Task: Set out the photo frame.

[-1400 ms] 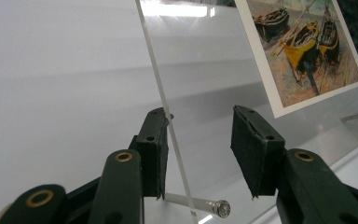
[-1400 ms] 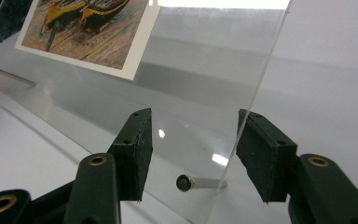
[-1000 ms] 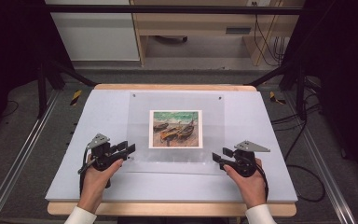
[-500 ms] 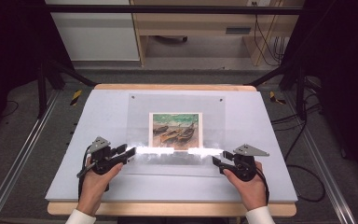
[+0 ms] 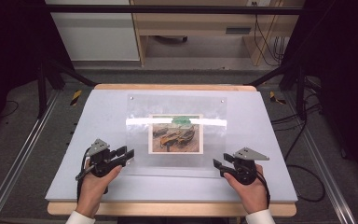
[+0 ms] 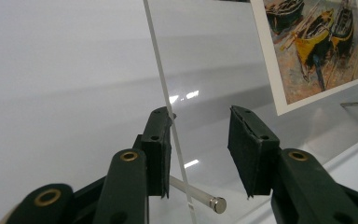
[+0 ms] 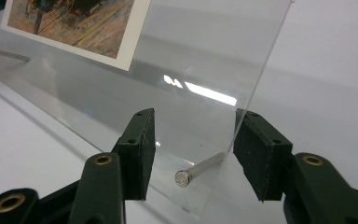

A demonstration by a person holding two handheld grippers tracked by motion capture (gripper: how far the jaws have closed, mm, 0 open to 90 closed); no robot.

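Acrylic sheet (image 5: pixel 177 133) lies on the worktop (image 5: pixel 270 182), the boat print (image 5: pixel 175 134) at its centre. Left gripper (image 5: pixel 127 155) at the sheet's near-left corner: jaws just closing, astride its edge and a metal standoff pin (image 6: pixel 198 196). Right gripper (image 5: pixel 216 164) at the near-right corner: jaws half-open, likewise astride.

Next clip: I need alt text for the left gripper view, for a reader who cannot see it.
The left gripper, jaws open, straddles the side edge of a clear acrylic sheet, with a metal standoff pin poking out between the jaws. A print of beached boats lies behind the sheet at upper right, above a white table.
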